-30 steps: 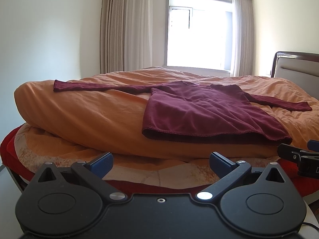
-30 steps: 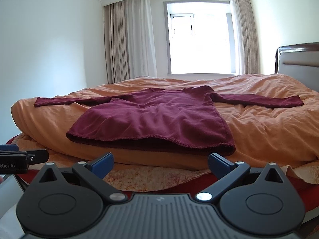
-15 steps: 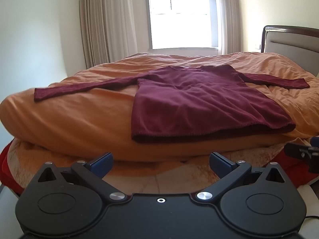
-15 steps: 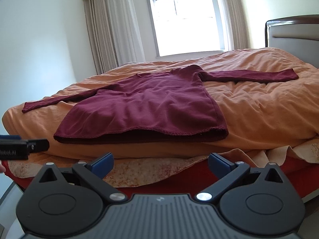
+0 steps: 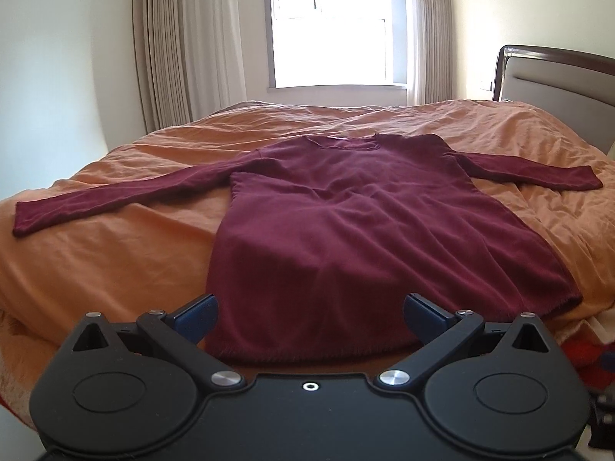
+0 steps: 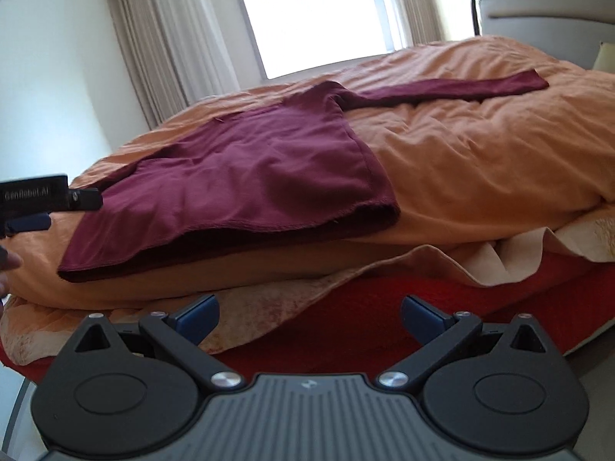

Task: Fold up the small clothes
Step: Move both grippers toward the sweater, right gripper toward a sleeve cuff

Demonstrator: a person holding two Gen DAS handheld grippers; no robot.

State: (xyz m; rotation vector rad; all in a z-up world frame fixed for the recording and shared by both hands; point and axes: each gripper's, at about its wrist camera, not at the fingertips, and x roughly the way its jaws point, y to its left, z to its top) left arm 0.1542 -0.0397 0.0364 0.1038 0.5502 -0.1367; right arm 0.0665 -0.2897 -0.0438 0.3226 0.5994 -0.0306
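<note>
A maroon long-sleeved top lies flat on the orange duvet, sleeves spread left and right, hem toward me. My left gripper is open just above the hem's near edge, with nothing between its blue fingers. In the right wrist view the same top lies up and to the left, its right sleeve stretched across the duvet. My right gripper is open and empty, low beside the bed over the red sheet. The left gripper shows at that view's left edge.
The bed has a dark wooden headboard at the right. A bright window and beige curtains stand behind the bed. A patterned sheet edge hangs under the duvet.
My left gripper rose and moved in over the top's hem, now looking down on it. My right gripper tilted and shifted right, staying low by the bed's side. Both stayed open.
</note>
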